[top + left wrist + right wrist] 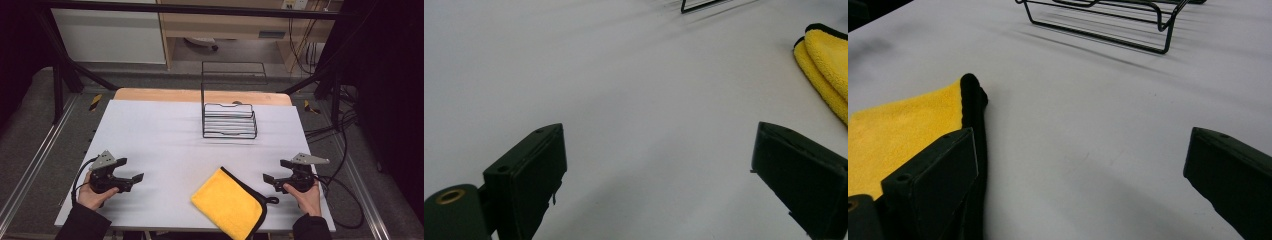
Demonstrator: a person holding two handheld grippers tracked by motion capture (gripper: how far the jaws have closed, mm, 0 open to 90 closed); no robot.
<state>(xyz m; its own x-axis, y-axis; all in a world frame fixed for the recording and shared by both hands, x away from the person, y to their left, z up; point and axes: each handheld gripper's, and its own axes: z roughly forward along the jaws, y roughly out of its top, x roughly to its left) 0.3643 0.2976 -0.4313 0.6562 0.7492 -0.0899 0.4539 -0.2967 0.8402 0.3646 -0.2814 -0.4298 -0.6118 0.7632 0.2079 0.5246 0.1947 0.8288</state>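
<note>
Here the yellow cloth point(230, 204) lies between the left gripper point(131, 170) and right gripper point(274, 171), jaws open and empty; the wire rack point(230, 121) stands at 12 o'clock.

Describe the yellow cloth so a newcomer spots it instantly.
On the white table, look at the near edge between the two hand-held tongs. The yellow cloth lies folded there, closer to the right tongs. It is the one bright, soft item, edged in black, unlike the black wire rack farther back.

Bright table point(165, 130) under soft overhead light, dark surroundings, slightly grainy pictures.
</note>
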